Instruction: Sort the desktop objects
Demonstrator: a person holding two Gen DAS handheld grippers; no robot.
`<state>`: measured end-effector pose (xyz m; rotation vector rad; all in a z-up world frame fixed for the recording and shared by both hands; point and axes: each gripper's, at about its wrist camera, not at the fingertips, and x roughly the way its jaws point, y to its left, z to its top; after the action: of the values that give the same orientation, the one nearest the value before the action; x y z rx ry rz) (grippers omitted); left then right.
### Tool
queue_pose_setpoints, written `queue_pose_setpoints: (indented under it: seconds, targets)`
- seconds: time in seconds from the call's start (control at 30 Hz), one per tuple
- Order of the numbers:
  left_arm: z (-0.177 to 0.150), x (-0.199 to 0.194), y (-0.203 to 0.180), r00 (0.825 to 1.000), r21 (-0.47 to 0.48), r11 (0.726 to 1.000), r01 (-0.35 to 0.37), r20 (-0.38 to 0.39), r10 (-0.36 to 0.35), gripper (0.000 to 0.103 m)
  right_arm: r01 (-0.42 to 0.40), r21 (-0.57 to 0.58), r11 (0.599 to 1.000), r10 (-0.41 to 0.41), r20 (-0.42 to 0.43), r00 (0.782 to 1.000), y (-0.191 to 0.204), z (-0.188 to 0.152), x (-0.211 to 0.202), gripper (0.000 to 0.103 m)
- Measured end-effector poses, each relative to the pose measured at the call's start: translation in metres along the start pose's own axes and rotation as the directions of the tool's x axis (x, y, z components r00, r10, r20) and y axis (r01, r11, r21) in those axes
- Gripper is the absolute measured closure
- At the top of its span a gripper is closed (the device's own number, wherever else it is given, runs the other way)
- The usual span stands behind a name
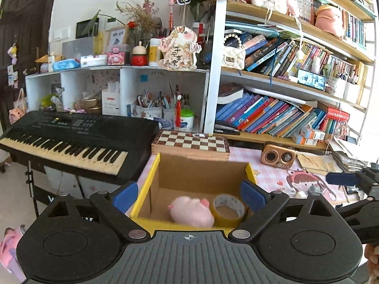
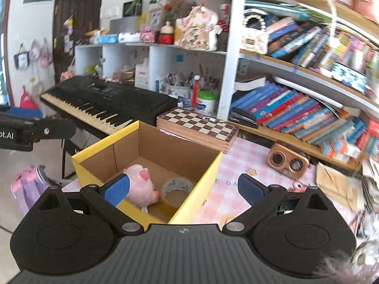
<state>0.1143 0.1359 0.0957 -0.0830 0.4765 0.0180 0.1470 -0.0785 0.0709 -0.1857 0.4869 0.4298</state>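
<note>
A cardboard box (image 1: 201, 170) with yellow outer walls stands open on the pink checked desk. Inside it lie a pink plush pig (image 1: 191, 210) and a roll of tape (image 1: 228, 209) side by side. My left gripper (image 1: 188, 196) hovers open just in front of and above the box, with nothing between its blue pads. My right gripper (image 2: 184, 189) is open and empty as well, over the box's (image 2: 165, 151) near right corner. From there the pig (image 2: 141, 184) and the tape (image 2: 177, 189) show on the box floor. One blue fingertip (image 1: 341, 179) of the right gripper shows at the right edge.
A black keyboard (image 1: 71, 137) stands left of the box and a folded chessboard (image 1: 191, 142) lies behind it. To the right sit a small copper radio (image 1: 278, 157) and stacked papers (image 1: 345, 153). Full bookshelves (image 1: 272, 116) rise at the back.
</note>
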Motion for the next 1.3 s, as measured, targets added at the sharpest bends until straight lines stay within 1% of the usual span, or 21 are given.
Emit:
queue_pose_setpoints:
  seconds: [0.17, 0.33, 0.57, 0.8, 1.03, 1.3]
  targets:
    - [-0.024, -0.029, 0.001, 1.000, 0.005, 1.000, -0.021, 0.015, 0.021, 0.007, 0.047, 0.045, 0.998, -0.048, 0.027, 0.998, 0.017, -0.027, -0.036, 0.004]
    - [-0.048, -0.050, 0.000, 0.999, -0.014, 0.999, -0.033, -0.005, 0.033, 0.007, 0.068, 0.072, 0.995, -0.069, 0.019, 0.997, 0.034, -0.053, -0.058, 0.004]
    - [-0.079, -0.070, -0.005, 0.998, -0.022, 0.998, -0.064, -0.030, 0.063, 0.007, 0.105, 0.091, 0.990, -0.103, -0.020, 0.994, 0.053, -0.089, -0.081, 0.004]
    - [-0.105, -0.083, -0.009, 0.995, -0.023, 0.998, -0.064, -0.075, 0.062, 0.007, 0.117, 0.088, 0.989, -0.112, -0.066, 0.992, 0.059, -0.113, -0.095, 0.004]
    - [-0.120, -0.090, -0.017, 0.994, -0.020, 0.999, -0.045, -0.105, 0.043, 0.007, 0.118, 0.089, 0.989, -0.110, -0.093, 0.990, 0.062, -0.128, -0.109, 0.004]
    - [-0.133, -0.088, -0.038, 0.987, 0.004, 1.000, 0.024, -0.157, -0.023, 0.007, 0.157, 0.110, 0.981, -0.141, -0.144, 0.980, 0.053, -0.143, -0.118, 0.004]
